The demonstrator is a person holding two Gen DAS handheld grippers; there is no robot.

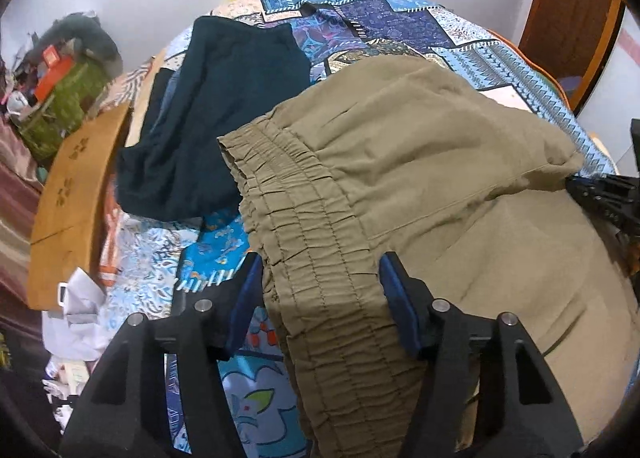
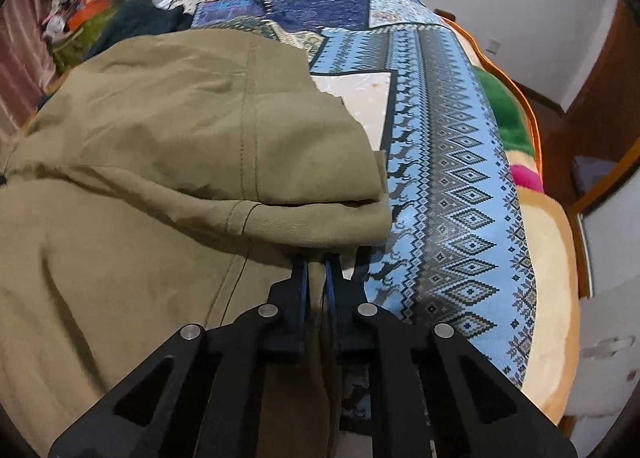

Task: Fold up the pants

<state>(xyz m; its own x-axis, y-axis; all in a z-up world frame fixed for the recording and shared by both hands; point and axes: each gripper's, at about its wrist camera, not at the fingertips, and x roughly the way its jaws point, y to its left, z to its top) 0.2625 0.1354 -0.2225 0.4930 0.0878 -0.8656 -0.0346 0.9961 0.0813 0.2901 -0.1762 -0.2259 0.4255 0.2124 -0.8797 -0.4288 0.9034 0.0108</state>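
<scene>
Off to the left of the left gripper, a cardboard sheet is seen at the edge of the bed, and a dark teal garment is spread ahead and to the left on the patterned bedspread. The khaki pants are laid on that bedspread directly ahead of both tools, already doubled over once, with the elastic waistband running back between the left gripper's fingers. Those fingers are held wide apart on either side of the waistband, and nothing is clamped by them.

Further right, the right gripper is seen with its fingers pressed close together on the folded edge of the pants just ahead of it; cloth is pinched between the pads.

The fabric is judged to be soft, light and limp, so it will sag wherever it is not supported, and the layers may slide apart. The gathered waistband is judged the thickest and least slippery place, and a hold is best taken there by the left tool while the folded corner is kept pinched on the right.
</scene>
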